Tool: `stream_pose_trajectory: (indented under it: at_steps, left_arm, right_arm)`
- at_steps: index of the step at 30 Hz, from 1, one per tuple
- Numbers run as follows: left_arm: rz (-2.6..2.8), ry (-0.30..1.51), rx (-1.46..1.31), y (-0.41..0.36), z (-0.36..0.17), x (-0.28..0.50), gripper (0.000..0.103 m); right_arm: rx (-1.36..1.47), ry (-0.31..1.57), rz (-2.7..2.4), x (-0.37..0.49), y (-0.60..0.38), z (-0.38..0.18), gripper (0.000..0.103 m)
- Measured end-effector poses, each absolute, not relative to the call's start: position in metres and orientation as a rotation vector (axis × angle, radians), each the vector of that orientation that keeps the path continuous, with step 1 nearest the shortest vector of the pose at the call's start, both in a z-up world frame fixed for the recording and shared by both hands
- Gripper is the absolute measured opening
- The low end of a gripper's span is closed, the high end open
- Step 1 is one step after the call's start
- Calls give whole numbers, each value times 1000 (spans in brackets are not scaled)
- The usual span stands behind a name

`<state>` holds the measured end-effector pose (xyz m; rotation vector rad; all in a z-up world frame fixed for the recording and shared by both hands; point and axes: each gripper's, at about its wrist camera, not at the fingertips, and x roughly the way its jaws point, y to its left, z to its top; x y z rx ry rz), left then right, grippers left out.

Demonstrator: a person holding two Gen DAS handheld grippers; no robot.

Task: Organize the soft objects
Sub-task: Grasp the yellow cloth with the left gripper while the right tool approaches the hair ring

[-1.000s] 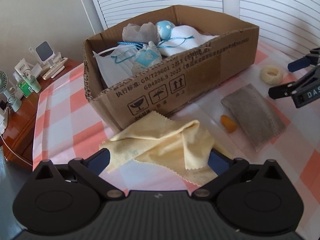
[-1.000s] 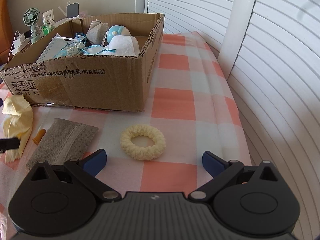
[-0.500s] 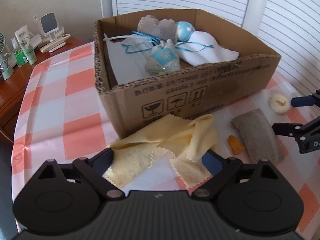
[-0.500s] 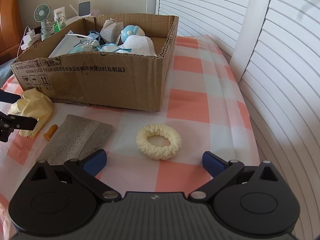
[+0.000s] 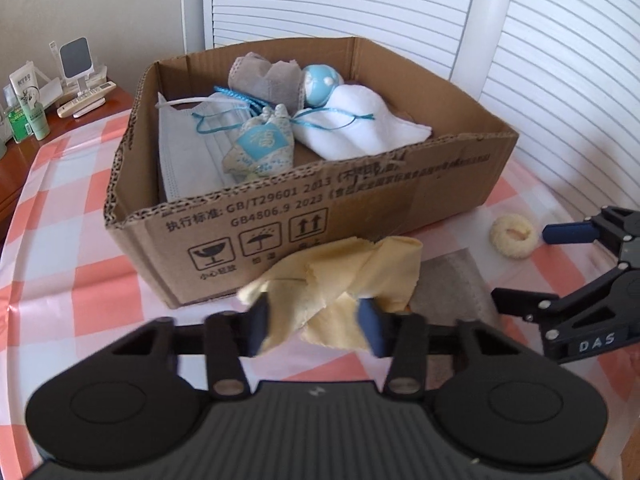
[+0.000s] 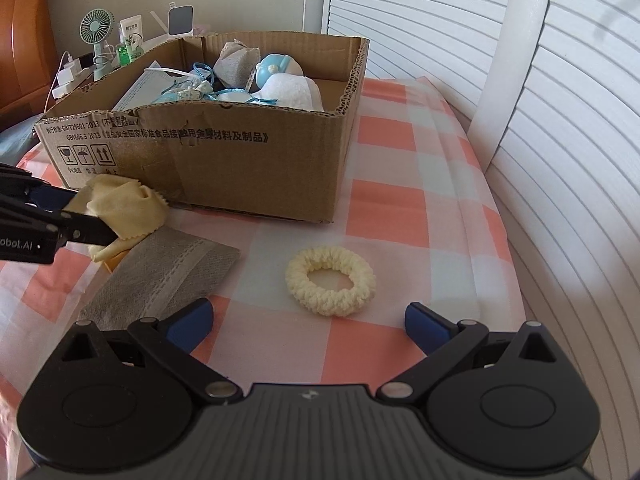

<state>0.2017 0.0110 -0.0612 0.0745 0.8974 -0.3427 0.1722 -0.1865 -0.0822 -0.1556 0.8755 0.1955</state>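
Left wrist view: the counter (image 5: 72,240), under a pink-and-white checked cloth, carries an open brown cardboard box (image 5: 360,204) holding soft items. White louvred shutters (image 5: 560,80) stand behind; a wooden side unit with bottles (image 5: 28,108) is at the left. The left tongs (image 5: 316,320) have just been closing and now clench the crumpled pale yellow cloth (image 5: 344,276), bunched between their blue pads in front of the box. A second ago they were spread wide with the cloth lying flat. The grey fabric pouch (image 5: 456,284) is half hidden behind the cloth; motion blur softens the pads. The right tongs (image 5: 532,268) enter at the right edge, beside the cream knitted ring (image 5: 513,237).

Right wrist view: the same checked counter (image 6: 400,208), box (image 6: 240,160) and shutters (image 6: 520,120); a small green fan (image 6: 96,28) stands beyond. The right tongs (image 6: 308,324) are spread wide, gripping nothing, with the ring (image 6: 330,282) lying just ahead between them. The left tongs (image 6: 90,220), cut off at the frame edge, pinch the yellow cloth (image 6: 124,208) above the grey pouch (image 6: 168,276). An orange item under the cloth is too hidden to identify.
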Motion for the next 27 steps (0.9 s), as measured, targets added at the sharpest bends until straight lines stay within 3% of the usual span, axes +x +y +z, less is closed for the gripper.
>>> stream_pose_trajectory:
  at_steps: [3, 6, 13, 14, 16, 17, 18, 20, 27]
  left_arm:
    - [-363, 900, 48, 10, -59, 201, 15]
    - [-360, 894, 67, 10, -60, 199, 7]
    - [-331, 893, 89, 26, -56, 184, 7]
    - [-324, 896, 85, 31, -56, 180, 11]
    - [-314, 906, 84, 39, -55, 174, 26]
    - [-305, 909, 80, 42, -55, 171, 47]
    - [-302, 908, 76, 45, -53, 168, 75]
    - [-297, 893, 76, 48, -49, 161, 95]
    - [-307, 790, 70, 39, -33, 159, 95]
  right_arm:
    - [-160, 871, 202, 171, -185, -82, 103]
    - [-168, 868, 214, 169, -184, -82, 103]
    - [-171, 868, 216, 167, -183, -81, 103]
    - [-172, 869, 217, 167, -182, -81, 103]
    - [-175, 870, 219, 166, -181, -81, 103]
    - [-175, 870, 219, 166, -181, -81, 103]
    - [-176, 871, 219, 165, -180, -81, 103]
    - [-176, 872, 220, 165, -180, -81, 103]
    - [-184, 874, 229, 164, -177, -80, 103]
